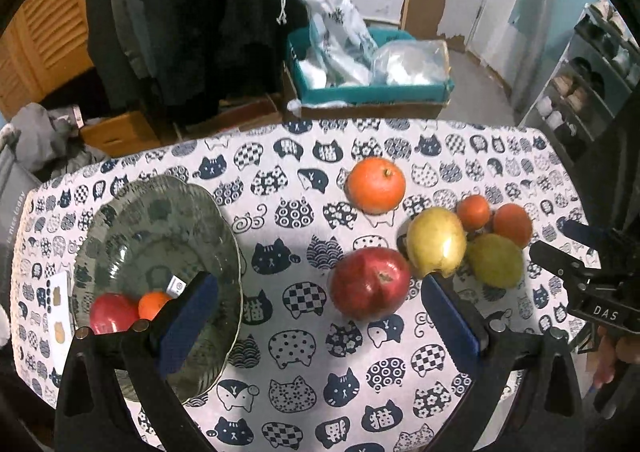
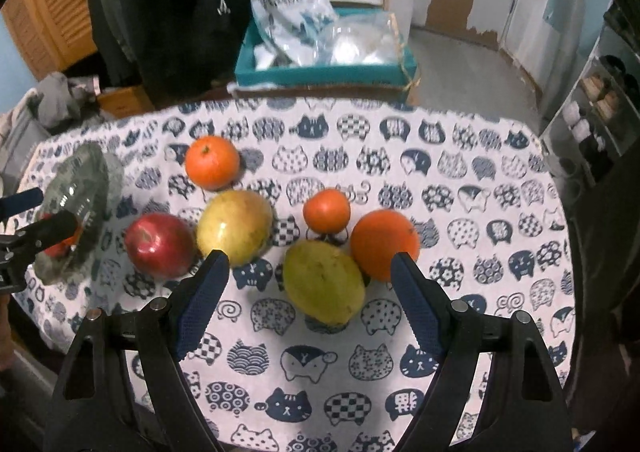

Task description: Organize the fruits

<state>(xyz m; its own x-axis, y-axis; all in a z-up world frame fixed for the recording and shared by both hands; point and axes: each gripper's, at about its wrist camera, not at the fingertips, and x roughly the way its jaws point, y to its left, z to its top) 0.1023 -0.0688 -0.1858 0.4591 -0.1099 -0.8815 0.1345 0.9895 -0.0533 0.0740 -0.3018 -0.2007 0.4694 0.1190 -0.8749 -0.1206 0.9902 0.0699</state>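
Surface point(image 2: 500, 188) under cat-print cloth carried six loose fruits; glass bowl point(image 1: 132, 220) at left held two more, small red and orange ones. Counted loose: one red apple point(image 1: 370, 283), one yellow apple point(image 1: 436, 242), one green mango point(image 2: 324, 282), three oranges. Likely firm, smooth, prone to rolling; take each across its widest middle. Left tongs point(image 1: 320, 316) spread, empty, near red apple. Right tongs point(image 2: 310, 294) spread around mango, not touching.

right gripper point(image 2: 308, 294): spread wide, empty | green mango point(image 2: 323, 283) between fingers | red apple point(image 2: 160, 245) left
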